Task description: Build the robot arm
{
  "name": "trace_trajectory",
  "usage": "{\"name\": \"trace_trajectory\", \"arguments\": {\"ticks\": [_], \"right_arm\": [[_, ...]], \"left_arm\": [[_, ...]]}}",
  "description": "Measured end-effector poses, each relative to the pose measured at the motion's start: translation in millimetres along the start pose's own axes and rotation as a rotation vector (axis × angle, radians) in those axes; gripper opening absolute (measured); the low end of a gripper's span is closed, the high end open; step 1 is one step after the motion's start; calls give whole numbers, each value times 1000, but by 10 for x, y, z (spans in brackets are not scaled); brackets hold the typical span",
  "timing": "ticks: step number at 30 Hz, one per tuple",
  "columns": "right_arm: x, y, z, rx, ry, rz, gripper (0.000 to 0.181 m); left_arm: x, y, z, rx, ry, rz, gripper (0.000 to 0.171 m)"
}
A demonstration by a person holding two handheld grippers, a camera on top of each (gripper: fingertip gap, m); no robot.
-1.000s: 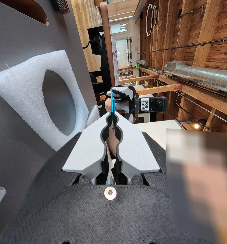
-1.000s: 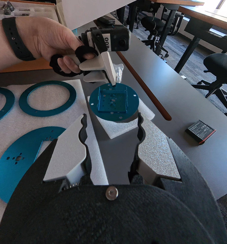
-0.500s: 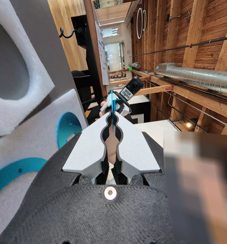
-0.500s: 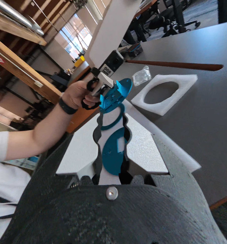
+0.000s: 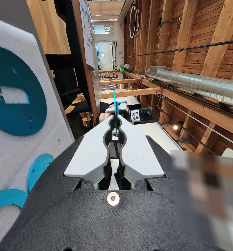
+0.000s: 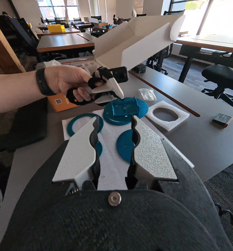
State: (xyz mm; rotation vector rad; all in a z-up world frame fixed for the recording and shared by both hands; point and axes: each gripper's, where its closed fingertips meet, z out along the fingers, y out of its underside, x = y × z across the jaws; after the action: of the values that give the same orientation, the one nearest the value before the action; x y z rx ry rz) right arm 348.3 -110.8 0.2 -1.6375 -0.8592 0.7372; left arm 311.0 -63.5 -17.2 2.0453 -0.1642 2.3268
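Note:
My left gripper [image 5: 115,118] is shut on the rim of a blue round plate [image 5: 114,97], which shows edge-on between its fingers. In the right wrist view a hand holds the left gripper [image 6: 121,97], clamped on the far rim of that blue round plate [image 6: 125,108], which carries a square bracket. The plate hangs tilted, low over a white foam sheet [image 6: 110,160]; I cannot tell if it touches. My right gripper [image 6: 113,118] is open and empty, just in front of the plate. The right gripper also shows in the left wrist view [image 5: 121,108].
On the foam sheet lie a blue ring [image 6: 84,122] and a blue disc [image 6: 124,146]. A white foam frame with a round hole [image 6: 167,118], a plastic bag [image 6: 147,93] and a black battery [image 6: 222,120] lie on the grey table. An open white box [image 6: 133,44] stands behind. There is about 7 centimeters between the tips of the two grippers. The black battery [image 6: 222,120] sits 35 centimeters or so from the ends of my left fingers.
My left gripper lifted the blue plate out of the foam frame and carried it left, over the foam sheet. My right gripper swung about, narrowed, and now stands open again.

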Motion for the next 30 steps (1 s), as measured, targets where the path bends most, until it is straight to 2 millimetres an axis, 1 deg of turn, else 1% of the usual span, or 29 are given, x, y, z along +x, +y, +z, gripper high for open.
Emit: {"name": "trace_trajectory", "arguments": {"ticks": [2, 5, 8, 10, 14, 20, 23, 26, 28, 30], "right_arm": [[-87, 17, -22, 0, 33, -26, 53], [-218, 27, -26, 0, 67, -88, 54], [-331, -5, 7, -1, 77, -151, 56], [-347, -23, 26, -18, 92, -172, 57], [-408, -77, 58, -31, 69, -184, 58], [-417, -164, 86, -24, 66, -200, 59], [-446, -180, 73, -16, 56, -197, 60], [-530, -206, -25, 32, 48, -188, 60], [-618, -168, -96, 55, 36, -191, 60], [-706, -58, -139, 49, 29, -196, 61]], "left_arm": [[29, 96, -12, 15, 2, -25, 0], [52, 208, -40, 30, -11, -50, 0], [91, 273, -71, 44, -29, -56, 0], [129, 314, -83, 44, -46, -50, 0], [248, 381, -90, 42, -56, -32, 0], [345, 431, -79, 45, -71, -17, 0], [363, 456, -91, 48, -78, -1, 0], [349, 526, -116, 49, -79, 13, 0], [302, 602, -137, 43, -81, 18, 0], [219, 685, -164, 42, -84, 15, 0]]}}
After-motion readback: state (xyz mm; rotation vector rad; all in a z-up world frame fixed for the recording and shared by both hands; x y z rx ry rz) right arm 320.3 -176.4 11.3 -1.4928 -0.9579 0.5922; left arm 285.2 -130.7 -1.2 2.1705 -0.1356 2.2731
